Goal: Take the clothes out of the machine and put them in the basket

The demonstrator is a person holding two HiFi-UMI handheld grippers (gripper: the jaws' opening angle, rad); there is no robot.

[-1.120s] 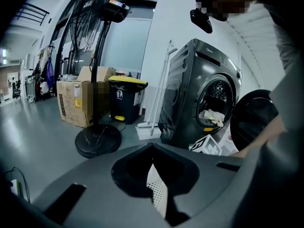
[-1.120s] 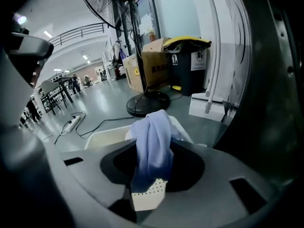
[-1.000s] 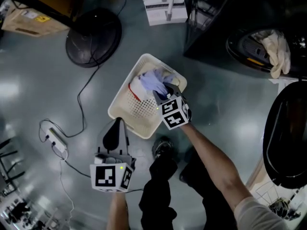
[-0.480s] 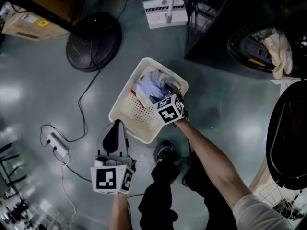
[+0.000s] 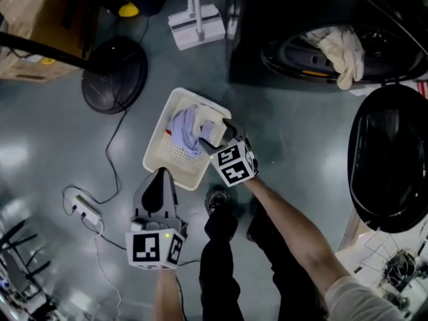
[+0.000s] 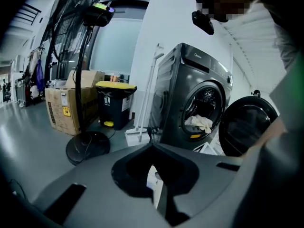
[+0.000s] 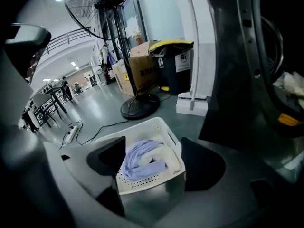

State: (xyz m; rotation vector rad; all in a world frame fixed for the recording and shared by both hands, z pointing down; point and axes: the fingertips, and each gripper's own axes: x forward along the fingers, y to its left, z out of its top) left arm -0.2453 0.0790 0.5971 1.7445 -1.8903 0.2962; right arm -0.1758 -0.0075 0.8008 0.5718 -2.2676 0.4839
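A white perforated basket (image 5: 155,154) stands on the floor and holds lavender and cream clothes (image 5: 186,127). My right gripper (image 5: 215,134) hangs just above the basket's right side. Its jaws have just been opening and stand open with nothing between them. In the right gripper view the clothes (image 7: 142,158) lie in the basket (image 7: 142,127), below the right gripper (image 7: 153,161). My left gripper (image 5: 160,178) is shut and empty, near the basket's front corner. The dark washing machine (image 5: 314,45) is open, with a cream cloth (image 5: 342,49) draped over its drum rim, as the left gripper view also shows (image 6: 198,122).
The machine's round black door (image 5: 388,159) swings open at the right. A fan's round base (image 5: 114,72) and its cable lie left of the basket. A power strip (image 5: 83,206), a white broom head (image 5: 197,25) and cardboard boxes (image 5: 27,19) are around. The person's shoe (image 5: 215,199) is by the basket.
The right gripper let go of the clothes, opened and rose off the basket. The clothes stay in the basket. The head view has swung toward the machine.
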